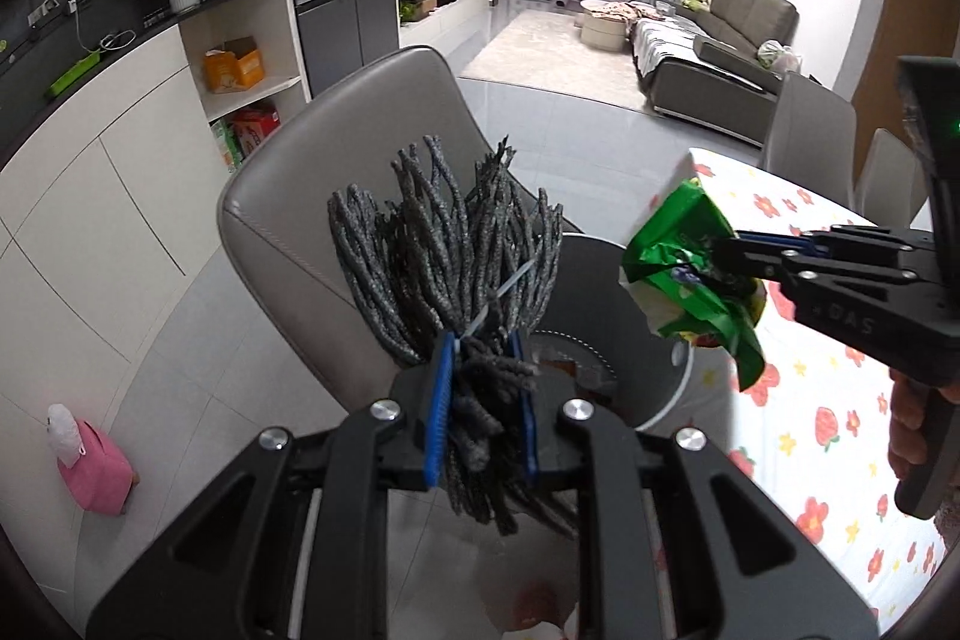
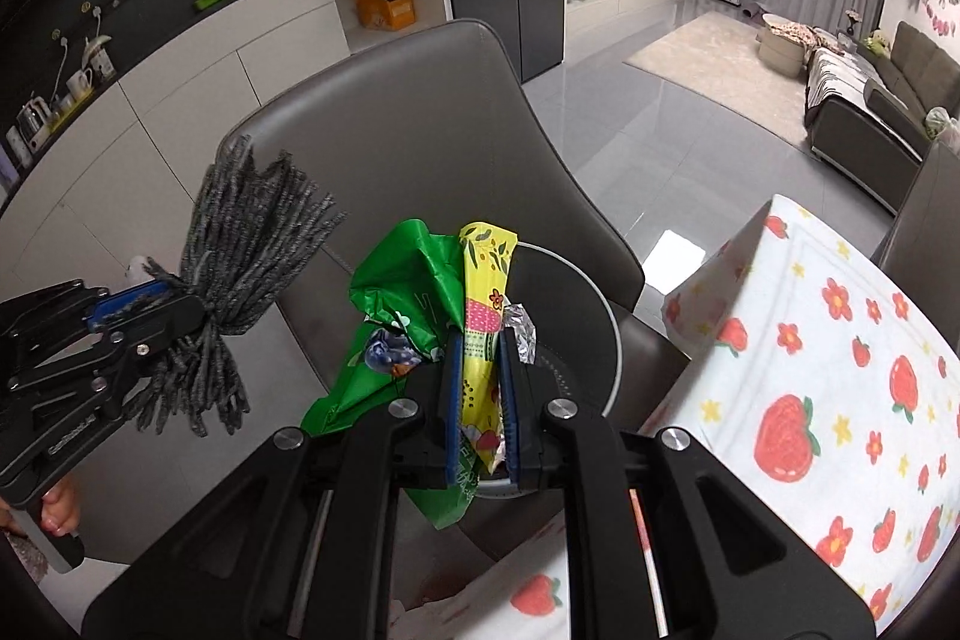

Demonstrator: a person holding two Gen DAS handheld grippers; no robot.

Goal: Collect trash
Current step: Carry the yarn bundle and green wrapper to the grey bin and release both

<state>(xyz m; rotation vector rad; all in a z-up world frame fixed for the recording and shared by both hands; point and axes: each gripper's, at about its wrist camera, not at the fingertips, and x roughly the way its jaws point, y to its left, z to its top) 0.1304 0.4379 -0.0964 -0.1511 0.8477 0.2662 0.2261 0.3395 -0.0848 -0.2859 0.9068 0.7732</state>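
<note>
Left wrist view: one left gripper (image 1: pixel 477 400), blue pads clamped on one bundle of grey yarn strands (image 1: pixel 444 250) tied with one white cable tie. One right gripper (image 2: pixel 480 394), pinching one crumpled green and yellow snack wrapper (image 2: pixel 420 292), foil lining exposed. One round grey trash bin (image 1: pixel 591 304), white-rimmed, directly below and ahead of both grippers; wrapper over its rim. Writing on wrapper too crumpled to read; embossed lettering on gripper bodies unclear. One grey chair (image 2: pixel 390 130) behind bin. One table with strawberry-print tablecloth (image 2: pixel 840 370) to right of right gripper. Grey tiled floor, sofa far ahead.
</note>
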